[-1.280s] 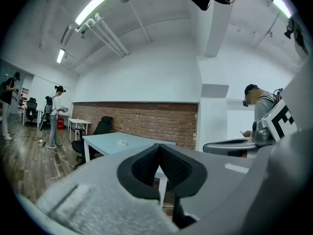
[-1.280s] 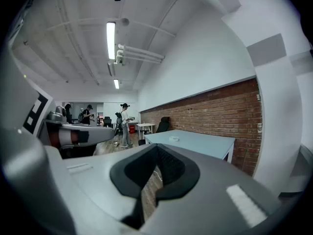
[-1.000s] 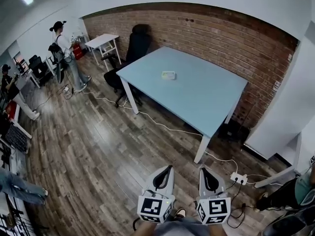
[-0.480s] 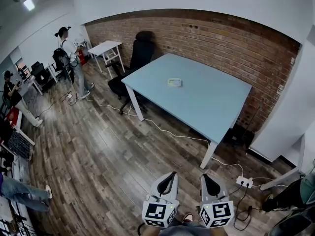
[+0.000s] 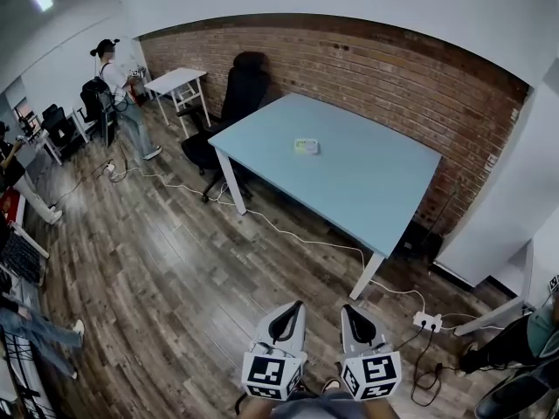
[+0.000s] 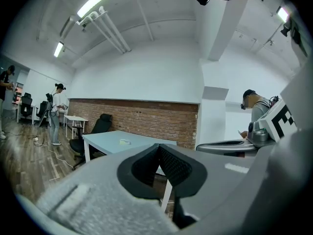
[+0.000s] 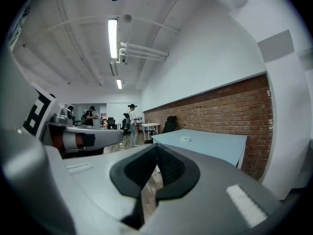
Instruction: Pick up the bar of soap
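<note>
A small pale bar of soap (image 5: 307, 147) lies on the light blue table (image 5: 367, 190) across the room; it shows as a tiny speck in the left gripper view (image 6: 125, 141) and the right gripper view (image 7: 185, 139). Both grippers hang low at the bottom of the head view, far from the table. The left gripper (image 5: 295, 306) is shut with nothing between its jaws, tips meeting (image 6: 157, 146). The right gripper (image 5: 348, 309) is likewise shut and empty, jaws together (image 7: 156, 147).
A black office chair (image 5: 231, 103) stands at the table's far left corner. White cables (image 5: 288, 234) and a power strip (image 5: 426, 321) lie on the wood floor. A person (image 5: 118, 94) stands by a small white table (image 5: 177, 81). A brick wall (image 5: 393, 77) backs the table.
The head view has shifted a little; the table and soap sit slightly lower-left than half a second ago. Both grippers stay shut, low in the frame.
</note>
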`<state>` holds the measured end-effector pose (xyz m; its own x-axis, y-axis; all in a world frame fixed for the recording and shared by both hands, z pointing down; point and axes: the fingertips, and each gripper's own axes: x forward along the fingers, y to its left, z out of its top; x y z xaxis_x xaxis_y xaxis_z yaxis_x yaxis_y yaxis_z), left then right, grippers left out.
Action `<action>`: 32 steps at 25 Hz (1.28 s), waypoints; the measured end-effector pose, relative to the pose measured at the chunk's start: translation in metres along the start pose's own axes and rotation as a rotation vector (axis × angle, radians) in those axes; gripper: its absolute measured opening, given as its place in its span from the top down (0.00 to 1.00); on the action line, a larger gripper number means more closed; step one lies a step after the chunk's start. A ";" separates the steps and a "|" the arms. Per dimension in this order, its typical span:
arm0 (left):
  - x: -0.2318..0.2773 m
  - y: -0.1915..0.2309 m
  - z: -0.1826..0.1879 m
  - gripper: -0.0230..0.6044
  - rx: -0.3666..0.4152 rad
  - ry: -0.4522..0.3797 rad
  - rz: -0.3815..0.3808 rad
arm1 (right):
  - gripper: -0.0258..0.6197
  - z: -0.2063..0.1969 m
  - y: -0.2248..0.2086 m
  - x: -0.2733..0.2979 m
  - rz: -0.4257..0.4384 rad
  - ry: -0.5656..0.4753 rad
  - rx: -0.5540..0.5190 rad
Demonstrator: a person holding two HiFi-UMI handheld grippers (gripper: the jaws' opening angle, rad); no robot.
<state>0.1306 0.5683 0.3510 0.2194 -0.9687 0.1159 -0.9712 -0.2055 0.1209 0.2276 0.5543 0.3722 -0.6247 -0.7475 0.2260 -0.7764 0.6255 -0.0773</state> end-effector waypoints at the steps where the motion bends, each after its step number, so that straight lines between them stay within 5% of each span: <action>1: 0.001 0.003 -0.002 0.96 0.001 0.003 -0.006 | 0.95 -0.001 0.002 0.002 -0.003 -0.003 -0.001; 18: 0.037 0.055 -0.004 0.96 -0.039 0.031 -0.063 | 0.95 0.006 -0.005 0.063 -0.068 0.028 -0.001; 32: 0.163 0.110 0.008 0.96 -0.017 0.049 -0.058 | 0.95 0.030 -0.068 0.193 -0.051 0.033 0.036</action>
<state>0.0587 0.3864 0.3751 0.2798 -0.9473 0.1559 -0.9551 -0.2581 0.1456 0.1570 0.3606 0.3923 -0.5817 -0.7699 0.2627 -0.8100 0.5778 -0.1001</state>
